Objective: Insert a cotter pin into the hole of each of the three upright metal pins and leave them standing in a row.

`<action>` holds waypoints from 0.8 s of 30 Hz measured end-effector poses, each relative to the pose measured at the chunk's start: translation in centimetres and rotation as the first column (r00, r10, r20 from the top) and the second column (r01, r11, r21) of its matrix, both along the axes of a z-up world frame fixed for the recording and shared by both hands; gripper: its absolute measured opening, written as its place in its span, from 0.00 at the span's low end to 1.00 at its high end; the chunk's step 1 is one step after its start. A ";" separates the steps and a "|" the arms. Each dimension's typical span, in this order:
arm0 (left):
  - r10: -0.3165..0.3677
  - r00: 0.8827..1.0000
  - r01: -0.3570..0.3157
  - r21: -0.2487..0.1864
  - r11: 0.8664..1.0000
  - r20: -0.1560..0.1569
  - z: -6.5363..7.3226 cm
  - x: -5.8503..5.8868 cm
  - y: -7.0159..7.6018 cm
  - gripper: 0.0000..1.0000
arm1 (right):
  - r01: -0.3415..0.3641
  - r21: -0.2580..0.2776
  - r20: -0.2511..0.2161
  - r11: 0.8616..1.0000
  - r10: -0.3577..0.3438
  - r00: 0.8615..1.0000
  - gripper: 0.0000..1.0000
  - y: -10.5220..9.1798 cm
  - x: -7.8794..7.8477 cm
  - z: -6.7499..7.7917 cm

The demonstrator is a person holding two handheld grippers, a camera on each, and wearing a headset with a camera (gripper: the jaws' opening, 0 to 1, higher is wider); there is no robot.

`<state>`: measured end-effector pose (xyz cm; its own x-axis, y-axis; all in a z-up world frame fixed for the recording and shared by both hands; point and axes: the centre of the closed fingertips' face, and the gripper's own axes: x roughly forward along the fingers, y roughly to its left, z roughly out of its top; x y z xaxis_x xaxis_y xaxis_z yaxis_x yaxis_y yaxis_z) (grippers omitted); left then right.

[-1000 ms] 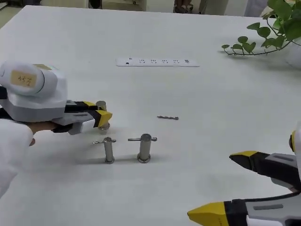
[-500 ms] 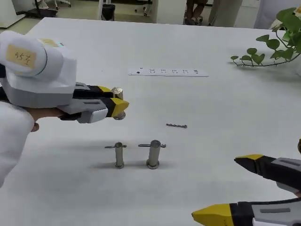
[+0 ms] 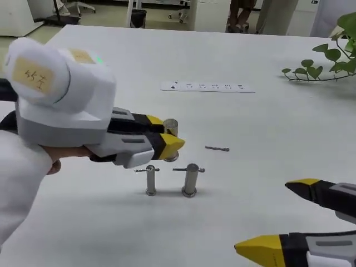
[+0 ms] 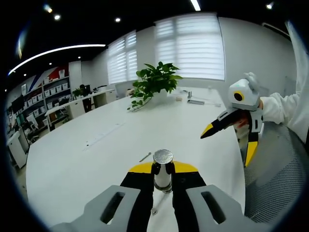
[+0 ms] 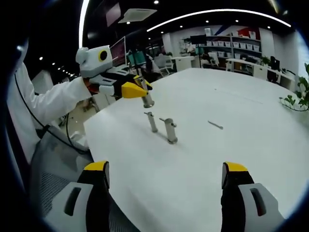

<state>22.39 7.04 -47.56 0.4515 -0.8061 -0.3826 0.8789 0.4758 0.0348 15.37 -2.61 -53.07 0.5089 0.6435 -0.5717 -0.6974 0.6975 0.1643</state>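
Head view shows power strip (image 3: 208, 87) behind loose cotter pin (image 3: 217, 148).

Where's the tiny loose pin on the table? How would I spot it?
On the big white table, find the long white power strip near the far side. In front of it lies the loose pin, thin and small. It lies flat and alone, while the two metal pins nearby stand upright with pins already through them.
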 end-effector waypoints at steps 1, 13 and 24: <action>-0.008 1.000 0.008 -0.001 1.000 -0.002 -0.2 -0.2 -0.1 0.09 | -0.001 0.000 0.002 1.000 0.001 1.000 0.95 0.1 0.0 0.1; -0.081 0.995 0.084 0.044 0.996 -0.059 -4.3 -2.9 -1.4 0.09 | -0.001 -0.004 0.010 1.000 0.001 1.000 0.95 0.2 0.0 0.3; -0.070 0.994 0.077 0.087 0.993 -0.085 -7.3 -3.3 -2.2 0.09 | 0.007 -0.013 0.007 1.000 -0.007 1.000 0.95 0.0 0.0 0.2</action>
